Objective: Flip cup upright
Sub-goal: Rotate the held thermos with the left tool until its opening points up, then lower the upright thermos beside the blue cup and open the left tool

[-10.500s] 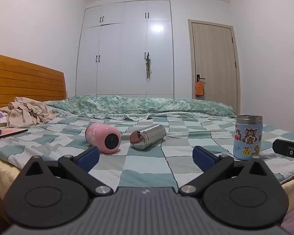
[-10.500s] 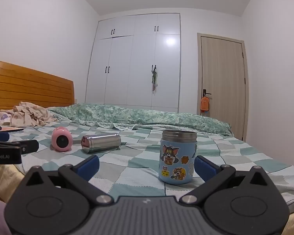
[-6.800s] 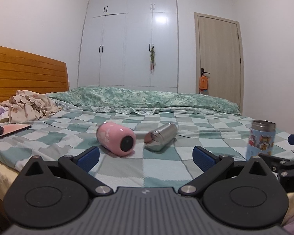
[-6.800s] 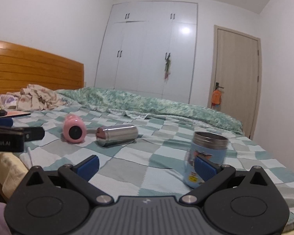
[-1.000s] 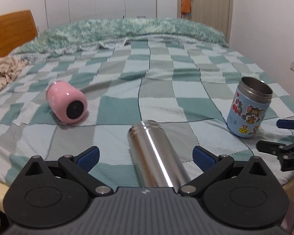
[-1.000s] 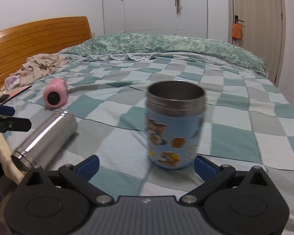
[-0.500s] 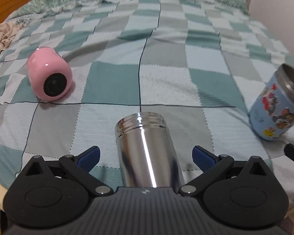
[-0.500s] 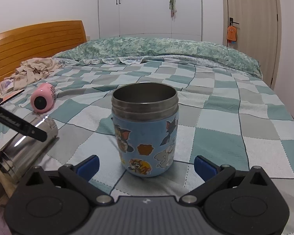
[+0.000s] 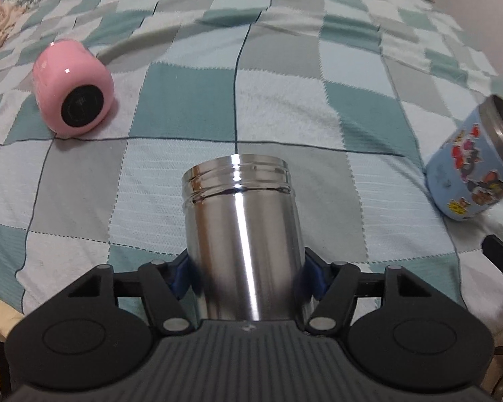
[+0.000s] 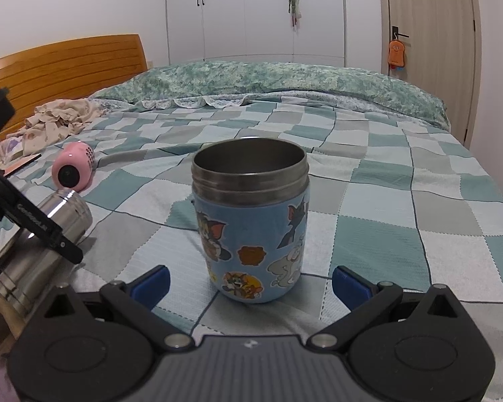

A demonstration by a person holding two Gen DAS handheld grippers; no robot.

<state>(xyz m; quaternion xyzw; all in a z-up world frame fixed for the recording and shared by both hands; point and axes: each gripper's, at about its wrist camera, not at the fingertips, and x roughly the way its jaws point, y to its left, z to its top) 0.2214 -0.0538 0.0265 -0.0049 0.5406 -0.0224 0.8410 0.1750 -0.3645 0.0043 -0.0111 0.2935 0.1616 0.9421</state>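
Note:
A shiny steel cup [image 9: 241,234] lies on its side on the checked bedspread, mouth pointing away from me. My left gripper [image 9: 246,279] is shut on the steel cup, its blue pads pressed to both sides of the body. The same cup [image 10: 37,241] shows at the left of the right wrist view, with the left gripper's finger [image 10: 40,224] across it. My right gripper [image 10: 249,283] is open and empty, its fingers on either side of an upright blue cartoon cup [image 10: 251,221].
A pink cup [image 9: 72,102] lies on its side at the far left of the bedspread. The blue cartoon cup [image 9: 476,171] stands at the right. Crumpled clothes [image 10: 57,119] lie by the wooden headboard [image 10: 63,67]. The bed's front edge is just below the grippers.
My left gripper has closed on the steel cup, which was lying between its open fingers before. My right gripper has come a little closer to the blue cup.

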